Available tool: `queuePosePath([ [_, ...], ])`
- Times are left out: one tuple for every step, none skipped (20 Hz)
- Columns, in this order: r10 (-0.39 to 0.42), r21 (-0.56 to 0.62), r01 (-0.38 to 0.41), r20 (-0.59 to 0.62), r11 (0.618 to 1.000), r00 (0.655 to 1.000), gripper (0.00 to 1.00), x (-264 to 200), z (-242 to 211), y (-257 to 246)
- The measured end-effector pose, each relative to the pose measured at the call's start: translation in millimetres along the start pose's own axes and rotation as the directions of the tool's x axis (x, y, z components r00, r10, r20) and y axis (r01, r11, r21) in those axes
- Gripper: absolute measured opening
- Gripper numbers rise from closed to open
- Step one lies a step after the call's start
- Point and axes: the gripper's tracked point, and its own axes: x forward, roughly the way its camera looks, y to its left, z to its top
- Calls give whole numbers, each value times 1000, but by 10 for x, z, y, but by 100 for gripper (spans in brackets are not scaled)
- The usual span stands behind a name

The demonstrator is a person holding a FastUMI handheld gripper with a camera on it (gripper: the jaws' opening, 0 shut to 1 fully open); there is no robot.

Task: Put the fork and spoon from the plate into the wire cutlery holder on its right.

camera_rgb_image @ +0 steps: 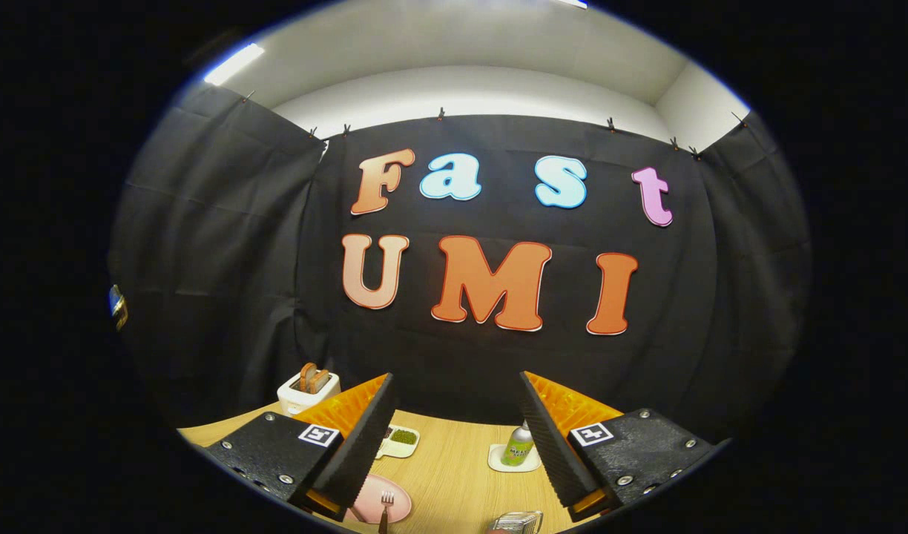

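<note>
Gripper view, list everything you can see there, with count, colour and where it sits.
Table: one, light wood, below the fingers.
Plate: one, pink, by the left finger's tip.
Fork: one, metal with a dark handle, on the plate.
Wire cutlery holder: one, silvery, right of the plate, between the fingers.
Bottle: one, green, on a white coaster beside the right finger.
Dish: one, white, green contents, beyond the plate.
Toaster: one, white, brown toast inside, far left of the table.
Gripper: one, black fingers with orange backing, open, holding nothing.

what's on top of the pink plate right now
A fork lies on the round pink plate. The open gripper's left finger covers the plate's left part, so no spoon is visible.
</note>
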Motion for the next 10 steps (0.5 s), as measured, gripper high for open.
queuePosePath([
  [6,-4,-6,-17,1000,1000,97,22,-55,30],
  [18,-5,-19,-37,1000,999,97,54,-131,84],
  [34,-5,-34,-65,999,997,97,88,-217,141],
  [54,-1,-55,-96,999,994,97,124,-335,220],
  [62,3,-62,-136,998,989,97,154,-464,269],
  [72,11,-71,-184,997,980,98,160,-640,323],
  [89,27,-85,-234,996,968,97,178,-793,392],
  [105,46,-96,-285,994,953,98,200,-955,472],
  [123,69,-106,-331,992,936,98,183,-1092,544],
  [141,91,-115,-376,989,916,98,180,-1247,609],
])
